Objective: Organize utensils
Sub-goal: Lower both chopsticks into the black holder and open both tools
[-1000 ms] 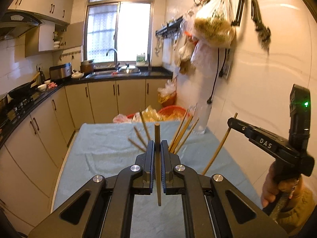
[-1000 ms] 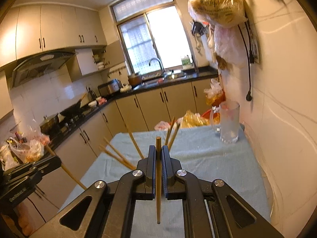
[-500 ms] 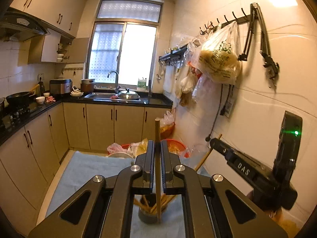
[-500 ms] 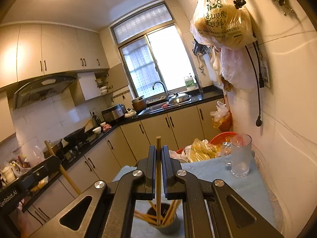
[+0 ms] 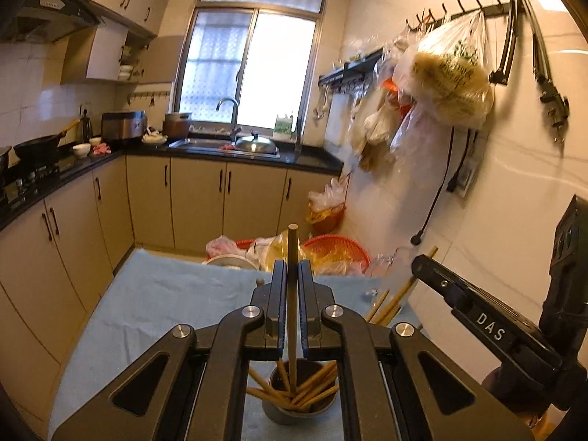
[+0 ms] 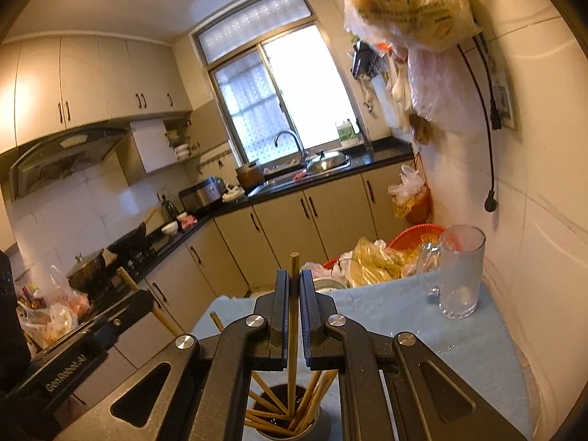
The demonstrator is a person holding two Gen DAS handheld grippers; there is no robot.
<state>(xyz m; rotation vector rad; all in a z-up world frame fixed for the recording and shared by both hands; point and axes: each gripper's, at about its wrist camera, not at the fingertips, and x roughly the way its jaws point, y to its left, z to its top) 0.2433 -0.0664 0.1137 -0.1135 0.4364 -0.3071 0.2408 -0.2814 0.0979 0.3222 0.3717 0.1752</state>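
Observation:
My left gripper (image 5: 292, 268) is shut on a wooden chopstick (image 5: 293, 242) held upright. Its lower end hangs over the mouth of the grey holder cup (image 5: 290, 417), which has several chopsticks leaning in it. My right gripper (image 6: 293, 279) is shut on another upright chopstick (image 6: 293, 262), and its lower end points into the same cup (image 6: 318, 414). Each gripper shows in the other's view: the right gripper (image 5: 477, 316) at the right edge, the left gripper (image 6: 92, 334) at the lower left.
The cup stands on a table under a blue cloth (image 5: 154, 305). A glass mug (image 6: 459, 272) stands at the table's far right by the tiled wall. Bags and a red basket (image 5: 338, 248) lie past the far edge. Cabinets and a counter run along the left.
Both grippers have come forward with their chopsticks. The holder cup, ahead of them a second ago, now sits right under the fingers, with the held chopsticks' lower ends over its mouth.

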